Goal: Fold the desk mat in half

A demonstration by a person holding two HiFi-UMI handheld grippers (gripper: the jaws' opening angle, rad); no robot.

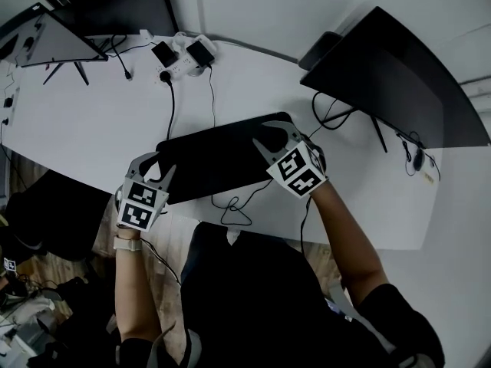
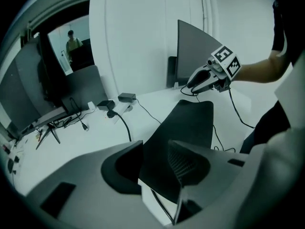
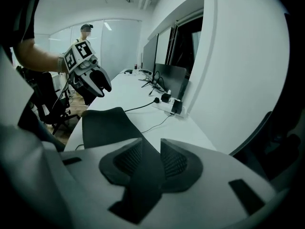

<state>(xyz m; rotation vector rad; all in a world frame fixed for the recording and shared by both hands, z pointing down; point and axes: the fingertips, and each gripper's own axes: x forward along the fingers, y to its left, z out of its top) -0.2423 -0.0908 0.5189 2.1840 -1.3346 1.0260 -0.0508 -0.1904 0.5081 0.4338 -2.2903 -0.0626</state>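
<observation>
The black desk mat (image 1: 222, 156) lies across the middle of the white table (image 1: 84, 129). My left gripper (image 1: 157, 169) is shut on the mat's near left corner, and my right gripper (image 1: 278, 138) is shut on its near right corner. In the left gripper view the mat (image 2: 186, 123) runs up from between the left gripper's (image 2: 155, 163) pads, curving off the table towards the right gripper (image 2: 198, 82). In the right gripper view the mat (image 3: 105, 125) is pinched in the right gripper (image 3: 145, 165), with the left gripper (image 3: 97, 85) holding the other corner. The near edge is lifted off the table.
A dark monitor (image 1: 399, 75) stands at the back right and another (image 1: 54, 41) at the back left. A power strip with plugs (image 1: 184, 56) sits behind the mat. A thin cable (image 1: 234, 209) loops at the near table edge. A black chair (image 1: 46, 205) stands on the left.
</observation>
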